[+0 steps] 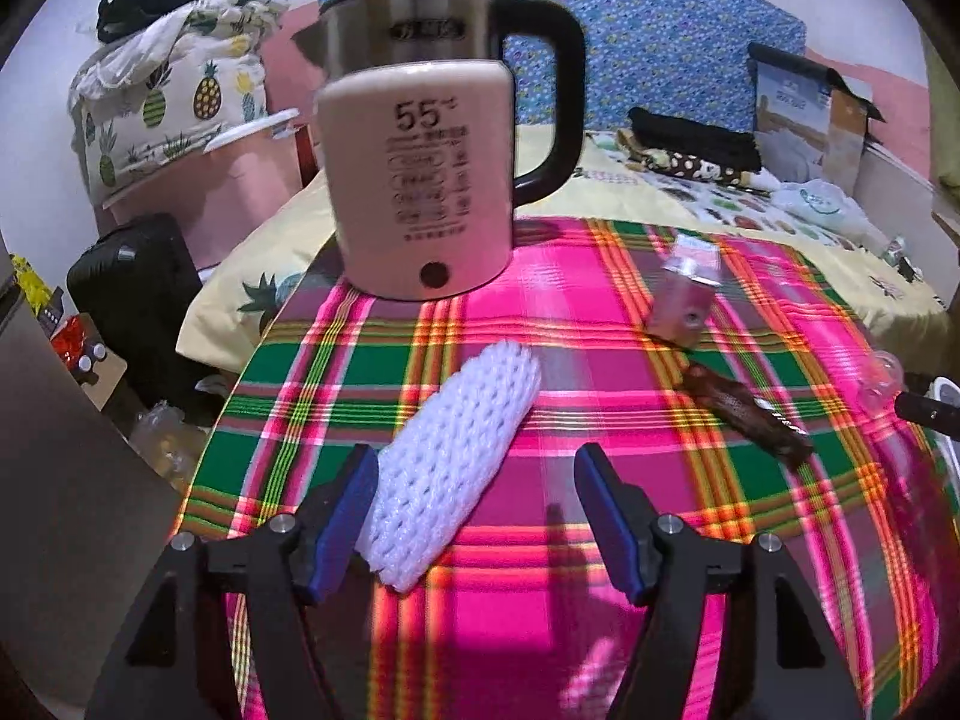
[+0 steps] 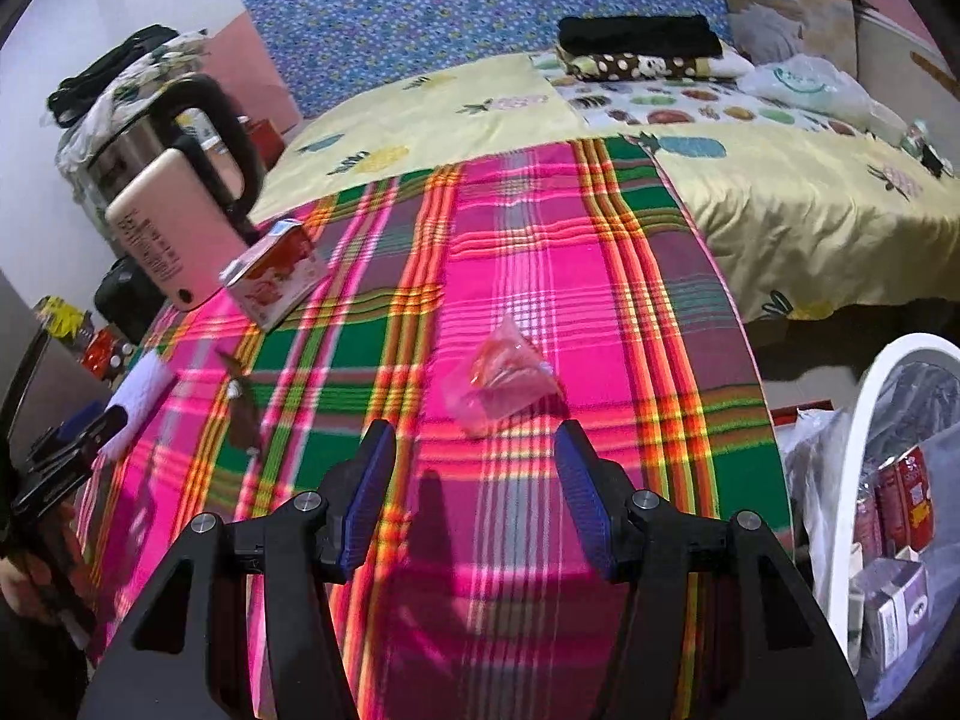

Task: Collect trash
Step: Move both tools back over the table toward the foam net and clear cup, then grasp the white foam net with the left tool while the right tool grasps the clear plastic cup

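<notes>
Between the wide-spread fingers of the left gripper (image 1: 477, 504), close to the left pad, lies a white foam net sleeve (image 1: 456, 462), not yet pinched. Just ahead of the right gripper (image 2: 474, 474), open and empty, sits a clear pink wrapper (image 2: 501, 381). A brown wrapper (image 1: 744, 411) and small carton (image 2: 273, 276) also remain on the plaid cloth (image 2: 540, 240); collection looks barely begun, though the white bin (image 2: 870, 420) beside the right fingers already holds packaging.

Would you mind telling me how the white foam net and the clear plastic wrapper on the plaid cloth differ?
The foam net is opaque white with a woven mesh texture; the wrapper is see-through and pinkish. The foam net is a long, flat sleeve lying diagonally; the wrapper is a crumpled, peaked lump. The foam net lies beside the left gripper's left finger; the wrapper lies just ahead of the right gripper. Both rest loose on the plaid cloth, ungripped.
</notes>
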Demonstrator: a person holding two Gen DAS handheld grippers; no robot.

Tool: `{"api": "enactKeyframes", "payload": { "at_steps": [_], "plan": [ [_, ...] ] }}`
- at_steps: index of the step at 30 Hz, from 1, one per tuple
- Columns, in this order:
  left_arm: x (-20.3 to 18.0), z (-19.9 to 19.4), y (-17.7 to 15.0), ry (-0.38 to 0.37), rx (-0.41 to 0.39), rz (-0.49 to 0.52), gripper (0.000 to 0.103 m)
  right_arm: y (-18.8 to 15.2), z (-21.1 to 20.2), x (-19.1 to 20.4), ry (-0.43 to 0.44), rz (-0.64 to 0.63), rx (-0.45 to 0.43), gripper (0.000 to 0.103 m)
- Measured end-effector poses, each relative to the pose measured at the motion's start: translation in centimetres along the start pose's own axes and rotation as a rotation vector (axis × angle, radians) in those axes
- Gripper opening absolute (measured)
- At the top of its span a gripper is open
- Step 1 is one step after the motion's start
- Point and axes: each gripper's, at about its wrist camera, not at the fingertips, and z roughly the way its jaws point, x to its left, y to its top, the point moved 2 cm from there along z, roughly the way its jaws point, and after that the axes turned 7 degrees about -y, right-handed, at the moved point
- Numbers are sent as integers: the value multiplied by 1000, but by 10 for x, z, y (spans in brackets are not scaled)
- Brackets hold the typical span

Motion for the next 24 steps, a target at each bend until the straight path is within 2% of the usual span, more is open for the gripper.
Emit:
{"api": "enactKeyframes", "payload": {
  "at_steps": [8, 9, 10, 11, 12, 13, 14, 15, 18, 24],
  "plan": [
    [5, 11, 0, -27, 23, 7, 69, 15, 22, 0, -13, 23, 7, 56],
    [5, 12, 0, -27, 26, 2, 68, 16, 24, 0, -11, 24, 5, 53],
    [6, 13, 1, -24, 31, 0, 66, 17, 25, 0, -11, 23, 1, 43],
    [6, 14, 0, -16, 38, 0, 59, 18, 26, 1, -12, 20, -1, 36],
    [6, 16, 0, -5, 43, 0, 53, 19, 27, 1, -11, 19, -2, 34],
    [6, 16, 0, 7, 47, 2, 49, 20, 27, 1, -11, 16, -3, 28],
    [6, 16, 0, 16, 46, 3, 41, 20, 28, 2, -11, 12, -2, 27],
    [6, 15, 0, 22, 46, 3, 36, 19, 27, 2, -9, 10, -3, 27],
    [6, 11, -1, 12, 39, -20, 27, 19, 24, 1, -2, 5, -11, 27],
    [-1, -2, -6, -13, 31, -48, 19, 10, 2, 3, 18, -22, -41, 27]
  ]
}}
